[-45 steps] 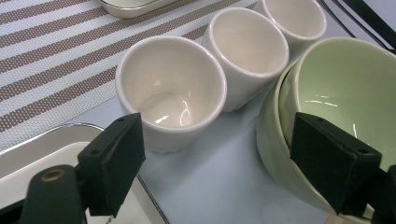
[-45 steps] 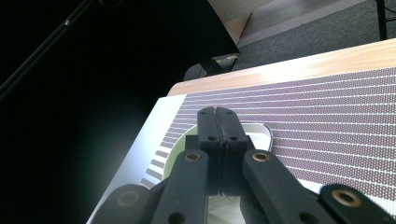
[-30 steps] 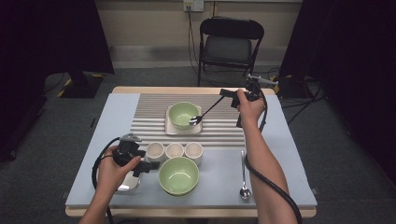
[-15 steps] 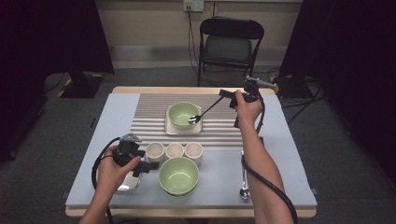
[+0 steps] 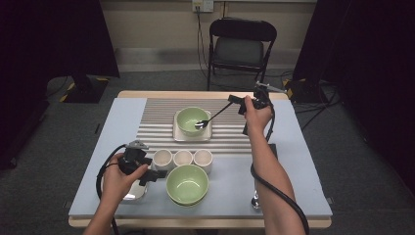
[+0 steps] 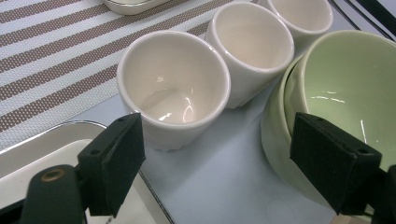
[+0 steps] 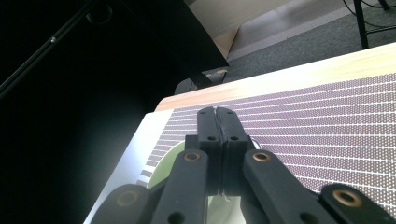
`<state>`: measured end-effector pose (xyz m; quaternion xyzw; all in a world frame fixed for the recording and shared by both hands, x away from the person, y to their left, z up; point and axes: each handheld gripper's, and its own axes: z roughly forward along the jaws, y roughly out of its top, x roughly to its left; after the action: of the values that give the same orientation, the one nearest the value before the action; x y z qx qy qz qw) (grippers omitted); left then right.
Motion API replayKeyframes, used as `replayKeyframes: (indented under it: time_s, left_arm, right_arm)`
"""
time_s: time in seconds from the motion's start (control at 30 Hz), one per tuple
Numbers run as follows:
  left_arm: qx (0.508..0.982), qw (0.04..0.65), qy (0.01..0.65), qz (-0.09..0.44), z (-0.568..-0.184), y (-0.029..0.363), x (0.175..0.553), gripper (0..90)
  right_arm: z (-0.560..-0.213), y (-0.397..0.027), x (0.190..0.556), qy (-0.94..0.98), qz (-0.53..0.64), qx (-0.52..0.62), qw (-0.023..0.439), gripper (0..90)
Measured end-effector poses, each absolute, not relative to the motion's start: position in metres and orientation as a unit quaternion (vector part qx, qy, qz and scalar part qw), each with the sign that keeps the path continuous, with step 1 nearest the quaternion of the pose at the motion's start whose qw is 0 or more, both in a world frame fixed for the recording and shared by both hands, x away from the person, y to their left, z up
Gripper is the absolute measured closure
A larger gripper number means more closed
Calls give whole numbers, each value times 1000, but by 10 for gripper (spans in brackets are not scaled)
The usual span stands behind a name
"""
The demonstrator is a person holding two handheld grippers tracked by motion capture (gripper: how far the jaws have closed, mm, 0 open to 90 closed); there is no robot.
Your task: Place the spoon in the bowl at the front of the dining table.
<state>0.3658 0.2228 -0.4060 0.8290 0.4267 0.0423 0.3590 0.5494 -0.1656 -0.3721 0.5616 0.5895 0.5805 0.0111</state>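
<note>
One spoon (image 5: 211, 117) | R gripper (image 5: 235, 100) clamps handle | bowl-end (probably) lower-left, in green bowl (image 5: 187, 117)

the left gripper (image 6: 217, 172) had its two black jaws wide apart, with nothing between the pads. just past the left jaw stood a white cup (image 6: 173, 88), close to it but not touching. a second white cup (image 6: 252, 44) sat right behind the first, and a third cup (image 6: 303, 14) was farther off. the right jaw sat in front of a green bowl (image 6: 345, 93). under the left jaw lay the silver edge of a tray (image 6: 51, 135). a striped mat (image 6: 51, 60) lay beyond the cups.
</note>
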Motion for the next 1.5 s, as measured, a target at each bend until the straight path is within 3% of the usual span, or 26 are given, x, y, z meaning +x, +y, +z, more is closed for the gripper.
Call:
replayKeyframes:
  time_s: [1.5]
  left_arm:
    - [831,353,427,46,-407,223,366,176]
  right_arm:
    - [-390,-153,535,617,553,560,7,893]
